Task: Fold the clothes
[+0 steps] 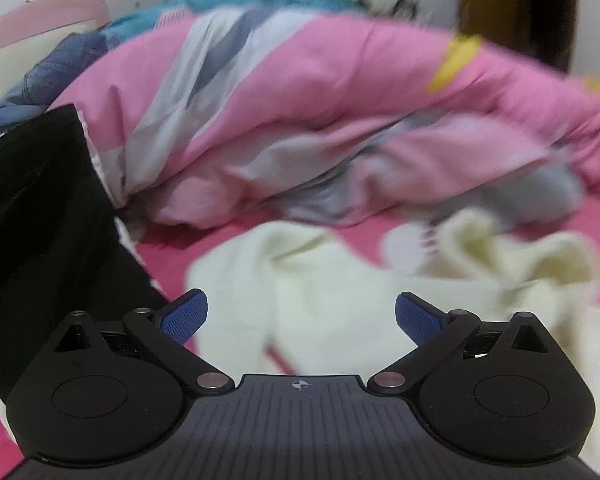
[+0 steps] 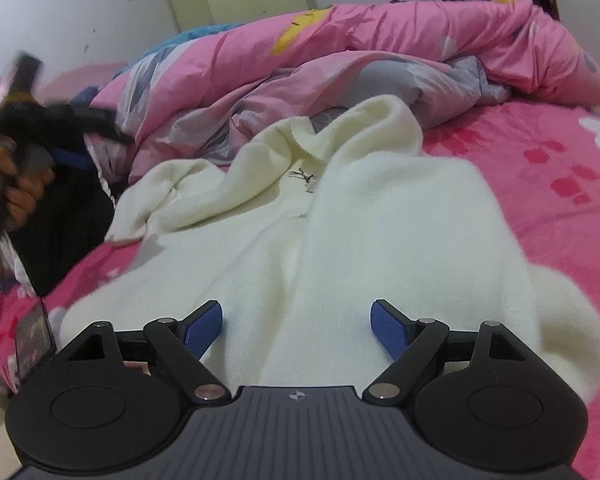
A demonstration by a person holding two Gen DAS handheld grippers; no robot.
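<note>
On a pink bed sheet (image 2: pixel 560 152), a cream knit sweater (image 2: pixel 340 208) lies rumpled and spread out just ahead of both tongs — the left gripper (image 1: pixel 302 316) and, further right, the right gripper (image 2: pixel 298 322) each gape wide, holding nothing. The knit looks soft, light and floppy; a hem or shoulder edge seems the surest pinch — no containers show. A bunched pink quilt (image 2: pixel 340 52) rises beyond.
</note>
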